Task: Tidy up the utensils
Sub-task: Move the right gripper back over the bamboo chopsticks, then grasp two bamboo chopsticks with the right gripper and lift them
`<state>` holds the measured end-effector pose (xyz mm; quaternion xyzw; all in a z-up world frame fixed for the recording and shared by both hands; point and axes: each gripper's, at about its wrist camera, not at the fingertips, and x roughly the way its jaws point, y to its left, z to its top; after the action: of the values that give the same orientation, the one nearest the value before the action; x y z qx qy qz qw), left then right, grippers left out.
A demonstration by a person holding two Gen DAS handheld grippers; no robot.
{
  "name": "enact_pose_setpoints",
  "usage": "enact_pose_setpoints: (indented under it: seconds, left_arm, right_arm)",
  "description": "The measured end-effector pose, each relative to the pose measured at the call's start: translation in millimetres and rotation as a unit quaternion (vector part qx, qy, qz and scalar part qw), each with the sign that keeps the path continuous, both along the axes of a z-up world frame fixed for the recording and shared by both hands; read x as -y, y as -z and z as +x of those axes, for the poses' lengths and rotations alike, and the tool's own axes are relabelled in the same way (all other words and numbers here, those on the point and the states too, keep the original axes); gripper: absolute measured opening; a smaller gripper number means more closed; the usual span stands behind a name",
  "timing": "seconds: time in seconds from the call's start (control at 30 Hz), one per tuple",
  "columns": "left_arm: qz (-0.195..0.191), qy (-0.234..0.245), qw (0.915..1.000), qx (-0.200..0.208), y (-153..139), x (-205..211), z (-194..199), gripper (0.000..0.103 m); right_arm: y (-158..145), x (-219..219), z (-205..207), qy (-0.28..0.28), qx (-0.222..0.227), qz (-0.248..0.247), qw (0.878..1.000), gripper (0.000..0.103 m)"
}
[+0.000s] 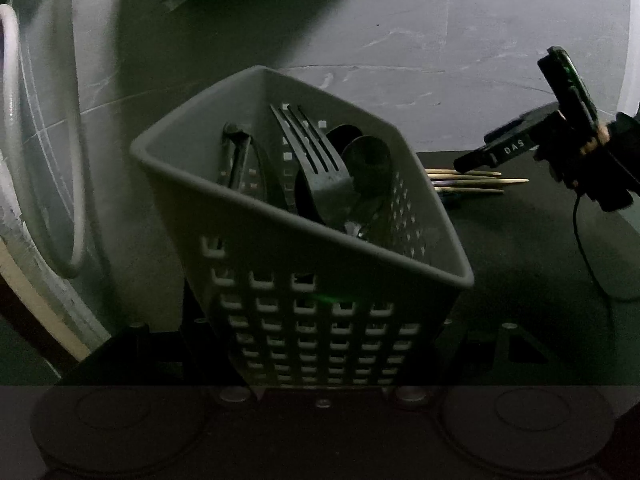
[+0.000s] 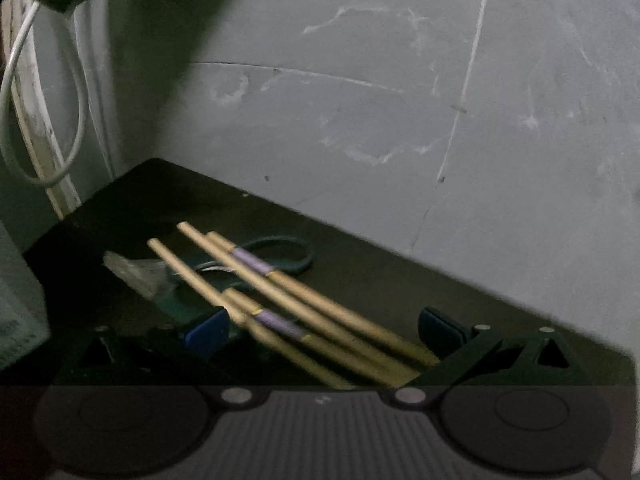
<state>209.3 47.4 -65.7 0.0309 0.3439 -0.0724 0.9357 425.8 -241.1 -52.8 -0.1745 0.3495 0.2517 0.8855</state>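
Note:
In the left wrist view, a grey perforated utensil basket [image 1: 320, 320] fills the centre, tilted, between my left fingers; the jaws press its lower walls. It holds a dark fork [image 1: 316, 164], a dark spoon [image 1: 368, 164] and another dark utensil [image 1: 236, 156]. My right gripper [image 1: 476, 162] reaches over wooden chopsticks [image 1: 472, 180] on the black table. In the right wrist view, my right gripper [image 2: 324, 330] is open, its blue pads [image 2: 208, 330] either side of several chopsticks [image 2: 304, 300] with purple bands.
A dark looped band [image 2: 280, 256] and a clear plastic wrapper [image 2: 136, 272] lie behind the chopsticks on the black table [image 2: 380, 272]. A grey wall stands behind. White cables [image 1: 68, 160] hang at the left. A black cord [image 1: 588, 256] trails on the table.

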Motion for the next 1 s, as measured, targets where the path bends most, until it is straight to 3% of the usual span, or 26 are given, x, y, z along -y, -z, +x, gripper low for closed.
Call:
enact_pose_setpoints:
  seconds: [0.13, 0.47, 0.57, 0.67, 1.0]
  left_arm:
    - [0.001, -0.012, 0.9999, -0.002, 0, 2, 0, 0.077]
    - [0.006, -0.04, 0.9992, -0.005, -2, 9, -2, 0.077]
    - [0.008, -0.045, 0.9989, -0.006, -3, 11, -2, 0.077]
    - [0.009, -0.05, 0.9987, -0.006, -4, 14, -5, 0.077]
    - [0.013, -0.053, 0.9985, -0.011, -5, 18, -7, 0.077]
  right_arm:
    - [2, -3, 17, -0.05, 0.014, -0.051, 0.997, 0.099]
    - [13, -9, 42, -0.151, -0.037, -0.093, 0.983, 0.083]
    - [15, -12, 48, -0.165, -0.048, -0.104, 0.98, 0.069]
    - [19, -13, 51, -0.179, -0.062, -0.115, 0.975, 0.064]
    - [21, -16, 77, -0.212, -0.133, -0.081, 0.965, 0.058]
